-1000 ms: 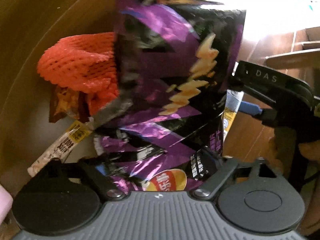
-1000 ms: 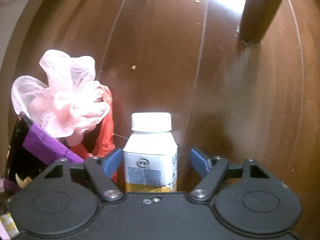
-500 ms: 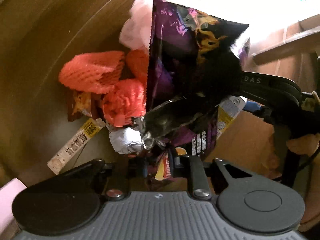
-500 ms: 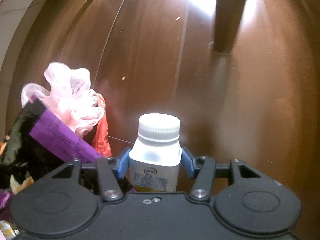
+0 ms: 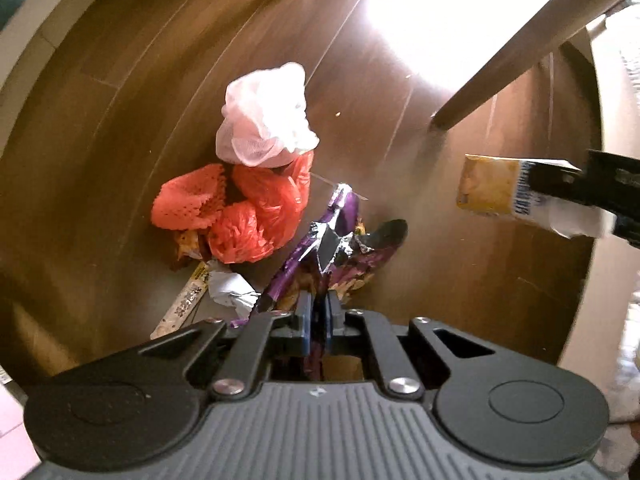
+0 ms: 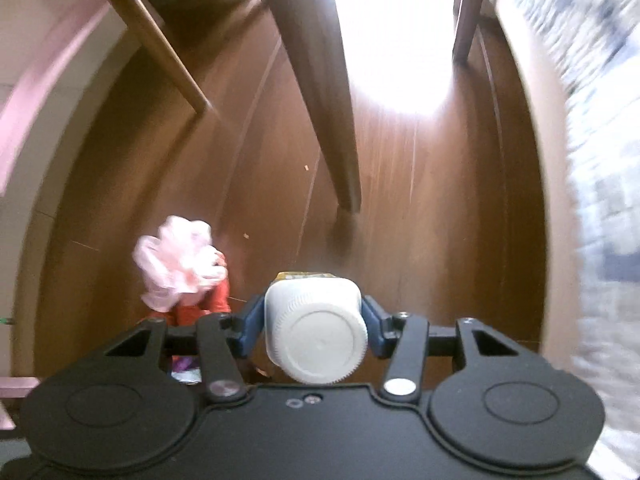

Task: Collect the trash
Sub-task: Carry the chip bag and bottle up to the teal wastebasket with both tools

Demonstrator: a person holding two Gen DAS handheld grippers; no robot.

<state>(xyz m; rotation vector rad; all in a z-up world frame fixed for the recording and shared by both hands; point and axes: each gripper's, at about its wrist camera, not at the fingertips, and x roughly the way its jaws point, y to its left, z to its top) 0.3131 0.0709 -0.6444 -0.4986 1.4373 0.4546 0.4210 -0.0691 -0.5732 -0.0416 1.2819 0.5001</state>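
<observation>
My left gripper (image 5: 318, 316) is shut on the purple chip bag (image 5: 332, 240), which hangs edge-on above the wooden floor. My right gripper (image 6: 314, 326) is shut on a white carton with a round white cap (image 6: 320, 344), tipped so the cap faces the camera. The carton also shows in the left wrist view (image 5: 516, 196), held up at the right. On the floor lie a pink-white mesh bundle (image 5: 266, 120), orange net and plastic bags (image 5: 240, 216), a crumpled white wrapper (image 5: 232, 292) and a long yellow wrapper (image 5: 184, 304).
A dark chair leg (image 5: 520, 52) slants down to the floor at the upper right, and it also shows in the right wrist view (image 6: 320, 80). A pale wall or skirting (image 5: 24, 40) runs along the left. A patterned rug edge (image 6: 600, 160) lies at the right.
Both grippers closed and lifted away from the floor. The left raised the chip bag off the pile; the right closed on the carton and tipped it toward the camera.
</observation>
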